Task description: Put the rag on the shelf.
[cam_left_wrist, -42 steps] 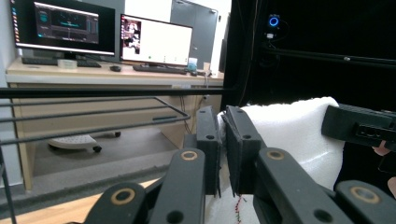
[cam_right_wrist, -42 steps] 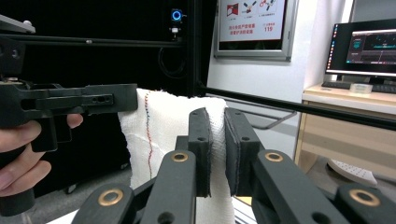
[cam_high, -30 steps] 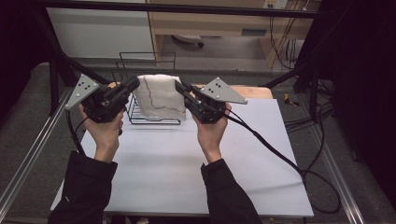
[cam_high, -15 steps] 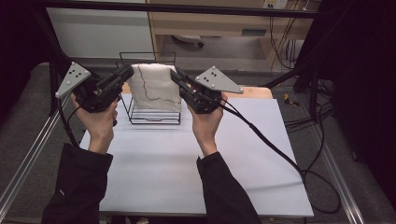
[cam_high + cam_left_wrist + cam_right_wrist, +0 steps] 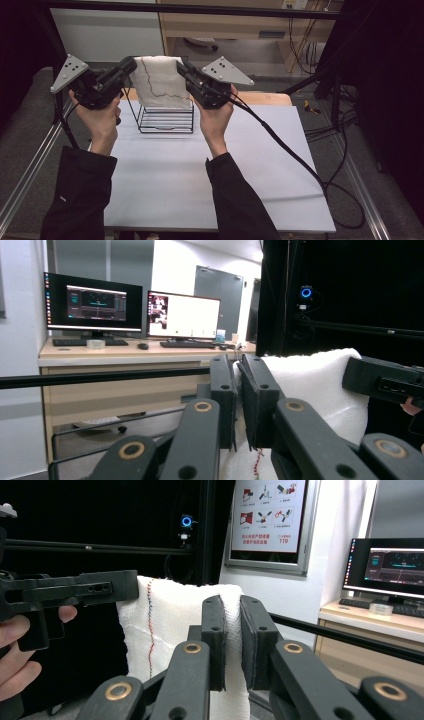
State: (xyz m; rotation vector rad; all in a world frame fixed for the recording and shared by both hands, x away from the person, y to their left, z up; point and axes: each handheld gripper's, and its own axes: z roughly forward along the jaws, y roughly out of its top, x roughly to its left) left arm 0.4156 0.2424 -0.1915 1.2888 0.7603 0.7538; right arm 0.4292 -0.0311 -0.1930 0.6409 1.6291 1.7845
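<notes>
The white stitched cloth (image 5: 161, 82) hangs above the black wire rack (image 5: 166, 116) at the upper centre, the white worktop (image 5: 200, 165) bare below. The left tool (image 5: 133, 64) and right tool (image 5: 180, 67) each clamp narrowly on a top corner of it.

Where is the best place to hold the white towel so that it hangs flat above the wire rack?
Probably at its two top corners, one from each side. The towel hangs spread above the rack with the left gripper and right gripper each pinching an upper corner, so the top edge stays stretched.
</notes>
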